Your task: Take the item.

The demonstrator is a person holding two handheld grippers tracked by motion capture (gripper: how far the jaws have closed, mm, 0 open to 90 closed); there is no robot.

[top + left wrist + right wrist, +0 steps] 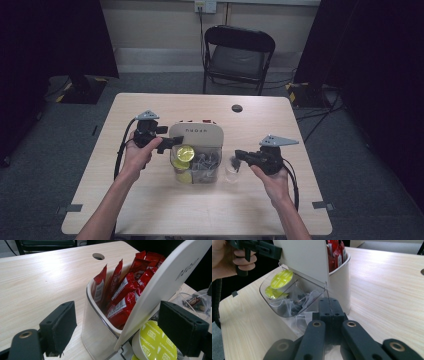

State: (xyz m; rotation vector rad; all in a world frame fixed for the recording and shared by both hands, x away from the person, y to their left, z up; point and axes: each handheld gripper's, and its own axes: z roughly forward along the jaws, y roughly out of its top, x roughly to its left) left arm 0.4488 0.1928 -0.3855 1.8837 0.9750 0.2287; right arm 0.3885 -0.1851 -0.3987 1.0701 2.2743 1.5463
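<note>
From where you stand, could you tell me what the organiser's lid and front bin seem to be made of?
The lid looks like matte off-white plastic, smooth with faint embossed lettering. The front bin seems to be clear glossy plastic: the yellow capsules show straight through its wall.

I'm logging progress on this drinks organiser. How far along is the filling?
Done: red sachets stand packed in the rear compartment, and yellow capsules and wrapped tea bags lie in the clear front bin. In hand: the right gripper appears shut on a clear tea bag packet just outside the bin, while the left gripper is open at the white lid. Left: probably dropping that packet in.
</note>
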